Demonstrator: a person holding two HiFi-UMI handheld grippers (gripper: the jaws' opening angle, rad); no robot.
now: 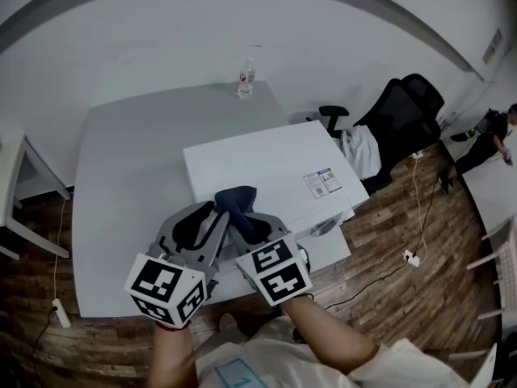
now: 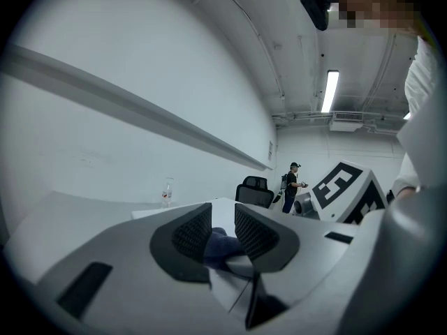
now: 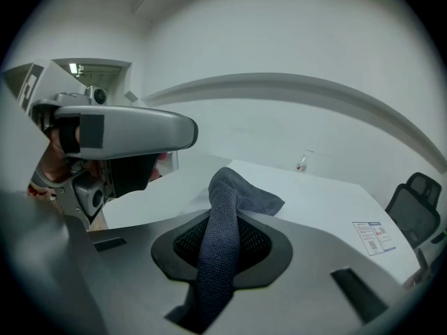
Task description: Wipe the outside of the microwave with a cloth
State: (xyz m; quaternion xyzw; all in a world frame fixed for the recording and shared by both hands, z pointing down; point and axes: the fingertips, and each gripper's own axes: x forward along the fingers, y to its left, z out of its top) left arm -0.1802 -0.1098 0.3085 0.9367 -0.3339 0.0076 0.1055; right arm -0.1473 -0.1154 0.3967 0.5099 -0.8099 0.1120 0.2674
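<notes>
A white microwave (image 1: 275,168) stands on the white table (image 1: 121,168), seen from above, with a label (image 1: 321,183) on its top. A dark blue-grey cloth (image 1: 237,198) rests on the near left corner of that top. My right gripper (image 1: 246,221) is shut on the cloth (image 3: 237,194); it rises between the jaws and folds forward onto the microwave top (image 3: 321,201). My left gripper (image 1: 214,210) hovers close on the left with a narrow gap between its jaws. In the left gripper view the cloth (image 2: 218,244) shows through that gap of the left gripper (image 2: 223,222).
A plastic bottle (image 1: 245,79) stands at the table's far edge. A black office chair (image 1: 404,111) with something white on it is to the right. A power strip (image 1: 412,257) and cable lie on the wooden floor. A person (image 1: 489,136) stands far right.
</notes>
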